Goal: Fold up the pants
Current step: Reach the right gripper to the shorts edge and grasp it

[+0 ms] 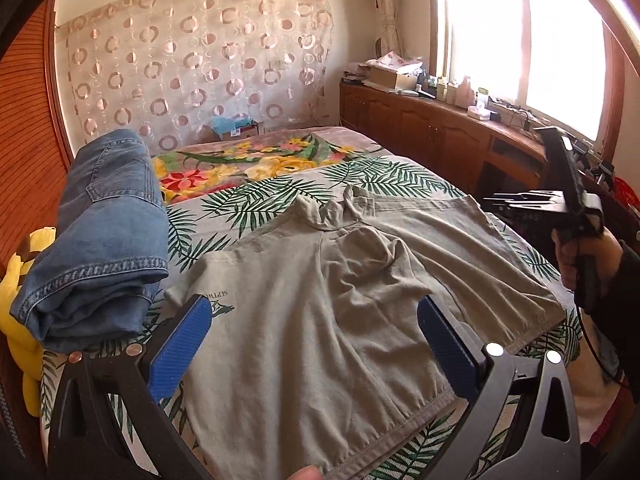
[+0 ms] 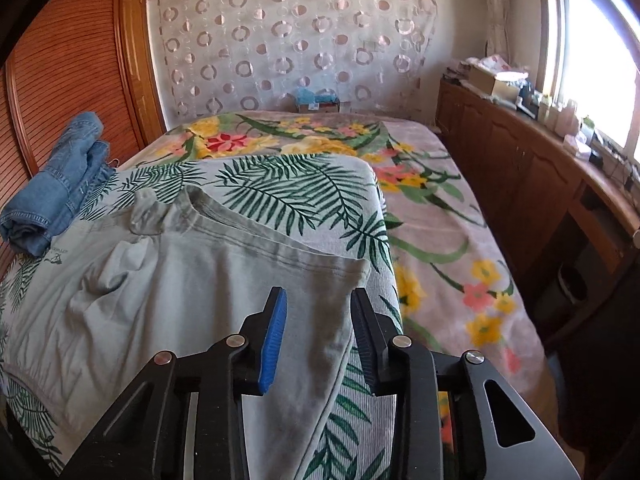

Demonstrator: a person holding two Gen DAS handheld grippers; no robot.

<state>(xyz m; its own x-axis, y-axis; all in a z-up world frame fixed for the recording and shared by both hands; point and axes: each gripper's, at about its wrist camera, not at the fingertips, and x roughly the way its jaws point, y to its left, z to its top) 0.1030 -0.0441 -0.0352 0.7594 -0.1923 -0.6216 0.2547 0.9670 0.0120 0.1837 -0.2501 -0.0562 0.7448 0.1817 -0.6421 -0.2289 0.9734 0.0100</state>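
Grey-green short pants lie spread flat on the palm-leaf sheet, with a rumpled fold near the middle; they also show in the right wrist view. My left gripper is open wide above the near left leg, blue pads apart, holding nothing. My right gripper is open over the right leg's hem corner, the cloth between its jaws but not pinched. In the left wrist view the right gripper hangs at the bed's right edge.
Folded blue jeans lie at the left, also in the right wrist view. A yellow plush toy sits beside them. A floral blanket covers the far bed. A wooden cabinet lines the right wall.
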